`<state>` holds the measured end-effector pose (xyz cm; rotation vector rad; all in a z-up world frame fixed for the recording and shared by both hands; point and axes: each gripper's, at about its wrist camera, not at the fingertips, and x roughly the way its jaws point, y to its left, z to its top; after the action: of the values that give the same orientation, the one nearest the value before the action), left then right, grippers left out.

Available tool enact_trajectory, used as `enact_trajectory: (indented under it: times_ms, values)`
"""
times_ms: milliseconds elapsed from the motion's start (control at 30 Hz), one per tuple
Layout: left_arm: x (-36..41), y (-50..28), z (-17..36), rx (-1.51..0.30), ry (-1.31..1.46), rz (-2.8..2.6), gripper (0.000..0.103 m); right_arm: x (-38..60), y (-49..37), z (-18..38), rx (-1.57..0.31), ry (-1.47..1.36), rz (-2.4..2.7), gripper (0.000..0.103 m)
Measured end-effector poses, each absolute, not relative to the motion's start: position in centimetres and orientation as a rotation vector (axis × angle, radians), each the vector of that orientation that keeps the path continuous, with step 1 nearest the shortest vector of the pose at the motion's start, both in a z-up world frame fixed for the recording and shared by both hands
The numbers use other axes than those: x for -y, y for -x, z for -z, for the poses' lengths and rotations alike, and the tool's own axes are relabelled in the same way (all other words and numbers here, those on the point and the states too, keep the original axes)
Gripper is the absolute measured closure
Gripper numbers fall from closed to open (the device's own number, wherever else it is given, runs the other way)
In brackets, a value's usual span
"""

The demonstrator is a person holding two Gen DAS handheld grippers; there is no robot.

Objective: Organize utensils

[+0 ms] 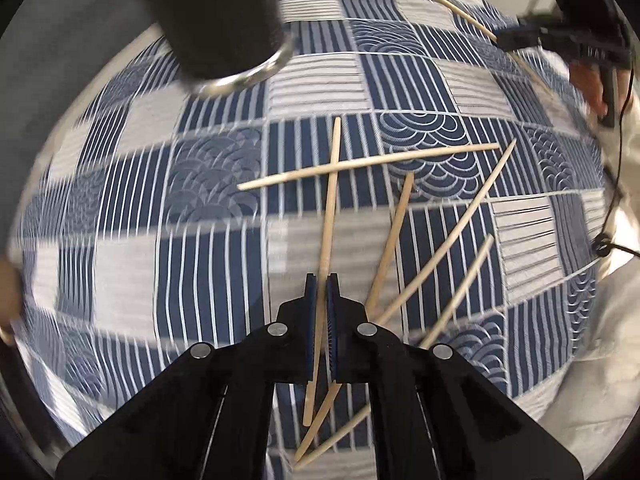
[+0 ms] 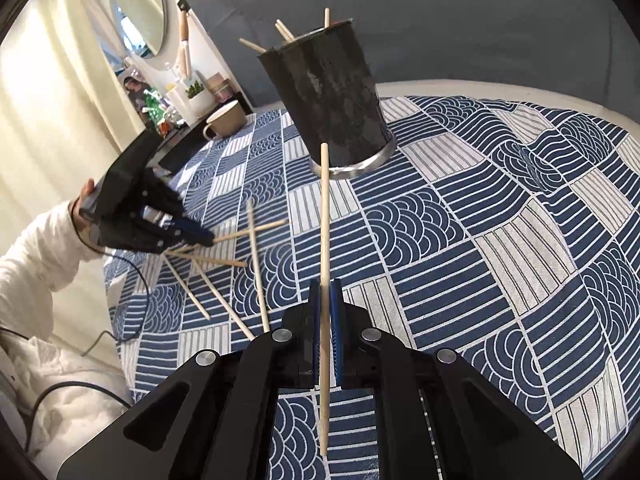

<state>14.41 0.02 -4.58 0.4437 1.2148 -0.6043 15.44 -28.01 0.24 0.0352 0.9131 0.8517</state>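
Chopsticks: loose wooden sticks lie crossed on the blue-and-white patterned cloth (image 2: 460,240); a few more stand in the dark holder (image 2: 332,96).
Left gripper (image 1: 321,280): points steeply down, jaws closed on one chopstick (image 1: 330,208) that runs out ahead between the pads.
Right gripper (image 2: 325,292): jaws closed on another chopstick (image 2: 325,216), lifted clear of the cloth, tip toward the holder.
Hidden: the pile's lower ends pass under the left gripper's body; whether its stick is off the cloth is unclear.
Blur: the left view smears at its edges, so the holder there is only a dark shape with a metal rim.
Only in right view: a brown mug (image 2: 226,120), a round mirror (image 2: 138,4), a white sleeve (image 2: 32,252) and the sticks inside the holder.
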Motion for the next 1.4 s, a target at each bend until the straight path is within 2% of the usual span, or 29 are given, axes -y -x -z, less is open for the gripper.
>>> enact_trajectory:
  times_ms: [167,533,1033,1067,1100,1167,1233,1367,1400]
  values:
    - [-4.7,-12.3,2.5,-1.161,-0.296,0.528,0.098,28.2,-15.8,-0.8,-0.892,-0.095,-0.876,0.098]
    - [-12.0,-9.5,-3.9,-0.899,-0.057,0.389,0.098,26.4,-16.0,-2.8,-0.829,-0.131,-0.943,0.098]
    - [-11.8,-9.2,-9.0,-0.725,-0.024,0.407,0.099,25.5,-15.6,-4.9,-0.735,-0.182,-1.005,0.098]
    - [-11.7,-9.2,-8.8,-0.731,-0.022,0.413,0.090,25.4,-15.5,-5.1,-0.732,-0.171,-1.003,0.098]
    - [-11.5,-9.2,-8.2,-0.754,-0.031,0.420,0.065,25.3,-15.5,-5.1,-0.733,-0.161,-1.002,0.098]
    - [-10.9,-9.0,-6.9,-0.789,-0.090,0.404,0.040,25.1,-15.5,-5.0,-0.746,-0.149,-1.006,0.098]
    - [-10.5,-8.7,-4.9,-0.872,-0.142,0.403,0.039,24.8,-15.4,-4.5,-0.768,-0.124,-1.000,0.098]
    - [-10.5,-8.6,-0.9,-1.034,-0.221,0.362,0.027,23.9,-15.6,-2.9,-0.828,-0.076,-0.988,0.098]
    - [-10.5,-8.5,-0.2,-1.064,-0.232,0.357,0.027,23.7,-15.8,-2.3,-0.848,-0.055,-0.977,0.097]
